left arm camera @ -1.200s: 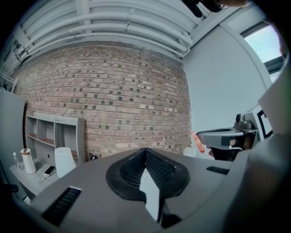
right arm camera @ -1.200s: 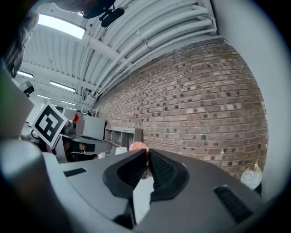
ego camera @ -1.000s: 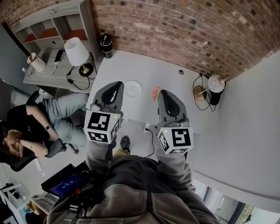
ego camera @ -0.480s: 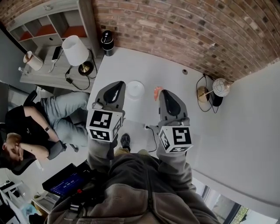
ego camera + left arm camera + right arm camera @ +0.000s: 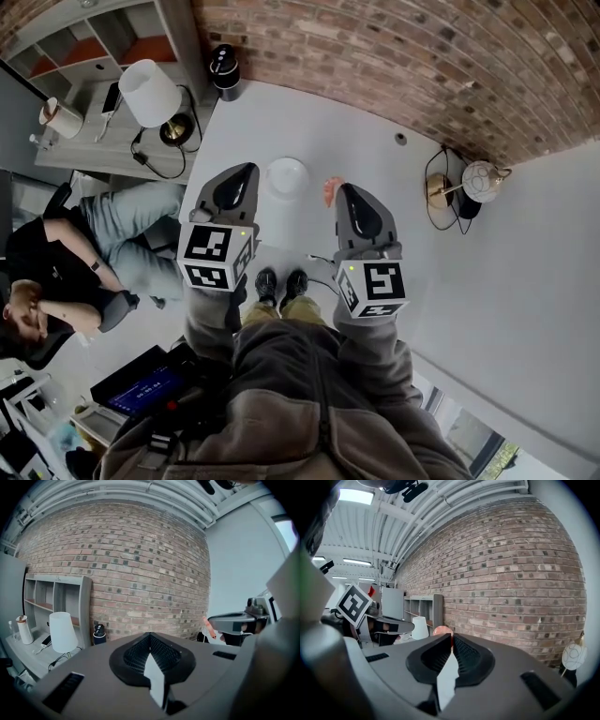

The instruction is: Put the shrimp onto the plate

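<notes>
Above the table (image 5: 309,131), the right gripper (image 5: 342,191) pinches the shrimp (image 5: 332,191) at its very tips, risking a drop short of the plate (image 5: 287,176) at ten o'clock; the left gripper (image 5: 246,173) is pressed together, empty.

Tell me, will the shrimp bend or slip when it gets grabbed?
Probably stiff: the shrimp sticks out past the right gripper without drooping. Likely light, since a pinch at the very tips of the fingers alone holds it up. It looks smooth and rounded, so it may slip if squeezed loosely.
</notes>
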`<control>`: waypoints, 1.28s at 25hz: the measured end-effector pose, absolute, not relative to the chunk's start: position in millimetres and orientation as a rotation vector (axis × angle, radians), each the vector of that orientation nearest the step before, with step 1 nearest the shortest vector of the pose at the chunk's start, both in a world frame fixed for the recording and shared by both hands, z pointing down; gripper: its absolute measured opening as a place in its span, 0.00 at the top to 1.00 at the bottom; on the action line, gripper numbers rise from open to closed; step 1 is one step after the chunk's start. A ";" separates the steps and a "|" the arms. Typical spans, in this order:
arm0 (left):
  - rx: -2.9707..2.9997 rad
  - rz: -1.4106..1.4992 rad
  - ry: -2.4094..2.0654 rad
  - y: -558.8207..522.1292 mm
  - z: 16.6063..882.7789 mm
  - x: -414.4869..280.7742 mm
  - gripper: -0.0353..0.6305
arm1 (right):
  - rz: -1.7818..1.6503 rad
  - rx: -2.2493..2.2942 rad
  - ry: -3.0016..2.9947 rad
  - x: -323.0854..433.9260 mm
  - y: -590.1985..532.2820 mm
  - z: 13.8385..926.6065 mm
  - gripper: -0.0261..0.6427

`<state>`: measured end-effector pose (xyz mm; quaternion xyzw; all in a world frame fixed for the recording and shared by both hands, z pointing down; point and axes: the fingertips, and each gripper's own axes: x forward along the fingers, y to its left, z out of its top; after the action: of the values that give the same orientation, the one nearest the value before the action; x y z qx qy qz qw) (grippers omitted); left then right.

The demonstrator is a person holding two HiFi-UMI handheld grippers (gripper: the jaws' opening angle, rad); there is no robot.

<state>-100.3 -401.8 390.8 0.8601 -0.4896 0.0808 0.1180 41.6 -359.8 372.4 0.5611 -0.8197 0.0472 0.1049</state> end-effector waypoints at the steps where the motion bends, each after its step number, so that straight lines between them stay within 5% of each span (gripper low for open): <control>1: 2.508 0.244 -1.437 -404.4 395.5 -99.4 0.94 | 0.156 1.648 -2.414 45.0 -362.5 377.8 0.94; 32: 2.156 0.604 -1.353 -391.1 617.5 -96.2 0.94 | 0.559 1.383 -2.293 24.9 -414.8 608.3 0.94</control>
<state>-96.2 -391.1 617.5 0.7959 -0.4994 0.2231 0.2597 24.9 -414.8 608.3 0.4952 -0.8210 0.2003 0.2015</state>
